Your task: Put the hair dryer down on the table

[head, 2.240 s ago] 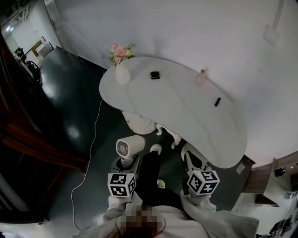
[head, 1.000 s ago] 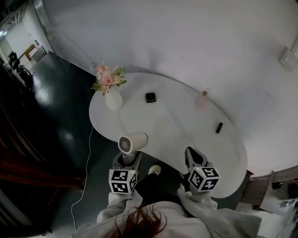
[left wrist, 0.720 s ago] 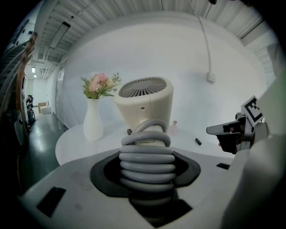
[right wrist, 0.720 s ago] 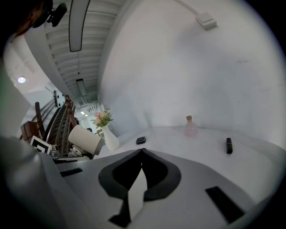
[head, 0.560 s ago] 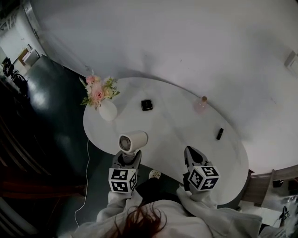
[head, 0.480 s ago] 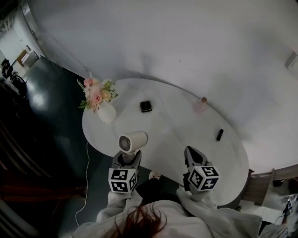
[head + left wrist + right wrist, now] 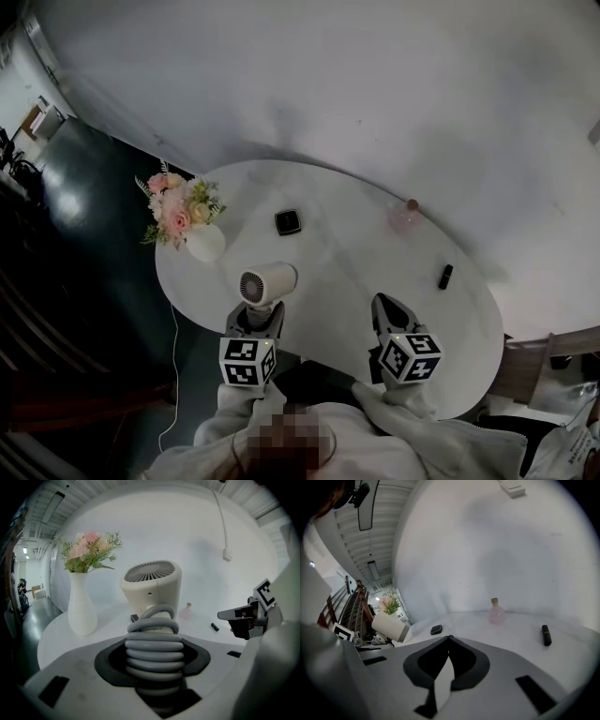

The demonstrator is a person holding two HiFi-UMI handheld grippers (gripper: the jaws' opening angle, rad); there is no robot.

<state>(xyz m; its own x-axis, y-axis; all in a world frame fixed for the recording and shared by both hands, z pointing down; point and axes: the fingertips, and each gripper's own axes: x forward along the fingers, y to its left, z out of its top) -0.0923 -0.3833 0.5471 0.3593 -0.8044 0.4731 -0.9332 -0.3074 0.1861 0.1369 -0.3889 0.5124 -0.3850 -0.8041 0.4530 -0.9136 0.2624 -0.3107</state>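
A cream hair dryer stands upright in my left gripper, over the near left edge of the white table. Its handle, wound round with its grey cord, fills the jaws, which are shut on it; the rear grille points up. My right gripper hovers over the table's near edge, to the right of the dryer, jaws shut with nothing between them. From the right gripper view the dryer shows at the left.
On the table stand a white vase of pink flowers, a small black square box, a pink bottle and a black stick. A white wall rises behind the table. Dark floor lies to the left.
The table has come nearer: both grippers, earlier over the floor in front of it, now hang over its near edge, the dryer still held upright.
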